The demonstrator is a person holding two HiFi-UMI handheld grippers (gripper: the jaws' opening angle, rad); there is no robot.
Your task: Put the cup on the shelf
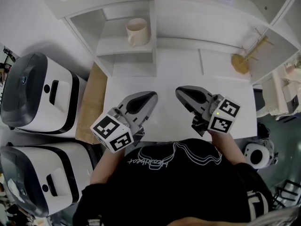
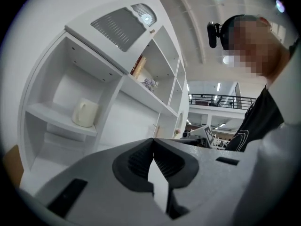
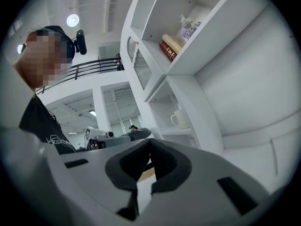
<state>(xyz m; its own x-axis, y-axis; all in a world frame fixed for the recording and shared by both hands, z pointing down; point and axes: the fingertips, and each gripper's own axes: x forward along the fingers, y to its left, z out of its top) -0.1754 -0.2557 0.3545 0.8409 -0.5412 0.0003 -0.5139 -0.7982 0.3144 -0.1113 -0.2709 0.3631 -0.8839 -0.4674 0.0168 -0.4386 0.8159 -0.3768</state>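
Note:
A cream cup [image 1: 137, 31] stands upright on the low shelf [image 1: 115, 45] of the white cabinet at the back left; it also shows as the cup [image 2: 85, 113] and the cup [image 3: 178, 119] in the gripper views. My left gripper [image 1: 153, 95] hovers over the white table [image 1: 178, 79], well in front of the shelf, shut with nothing between its jaws. My right gripper [image 1: 178, 91] sits beside it to the right, also shut and empty. The tips of both meet in their own views, left gripper [image 2: 153, 140] and right gripper [image 3: 149, 140].
Two white-and-black appliances [image 1: 37, 95] stand left of the table beside a wooden board [image 1: 90, 102]. A wooden rack [image 1: 244, 58] lies at the table's back right. Upper cabinet shelves hold books [image 3: 168, 45] and flowers [image 3: 187, 26].

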